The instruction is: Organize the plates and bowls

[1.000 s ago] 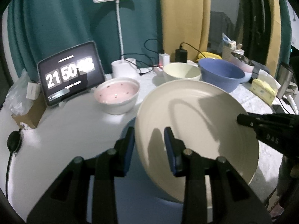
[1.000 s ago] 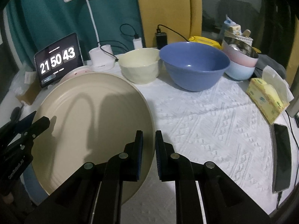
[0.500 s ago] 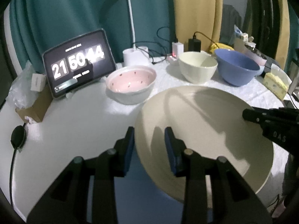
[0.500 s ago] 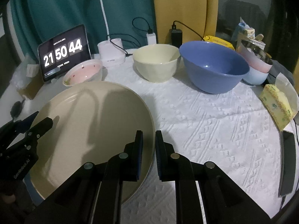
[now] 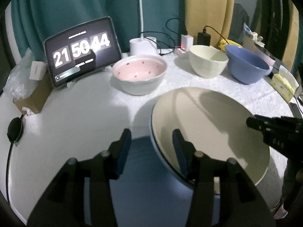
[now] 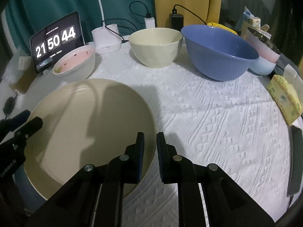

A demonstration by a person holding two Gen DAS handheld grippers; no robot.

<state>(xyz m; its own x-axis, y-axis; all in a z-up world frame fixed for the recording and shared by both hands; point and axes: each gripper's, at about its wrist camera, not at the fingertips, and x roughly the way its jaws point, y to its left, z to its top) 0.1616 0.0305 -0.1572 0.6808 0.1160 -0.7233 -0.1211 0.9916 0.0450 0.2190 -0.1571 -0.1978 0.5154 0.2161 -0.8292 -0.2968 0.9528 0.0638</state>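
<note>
Mid-carry of cream plate point(image 6: 89, 128); right tool point(image 6: 150, 149) clamped on rim; left tool point(image 5: 151, 147) spread wide, straddling opposite rim, gripping nothing; next: set down on worktop point(image 6: 208, 117).

desk lamp point(image 5: 141, 9) head cut off by top edge; phone point(image 6: 294, 149) clipped at right edge; tablet point(image 6: 56, 41) small text unreadable.

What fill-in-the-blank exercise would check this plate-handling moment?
The right tool clamps the rim of the beige plate; the left tool has its jaws ___ around that rim.
The tablet clock reads 21 50 ___.
The spotted bowl beside it is ___ inside.
Answers: open, 44, pink.
</note>
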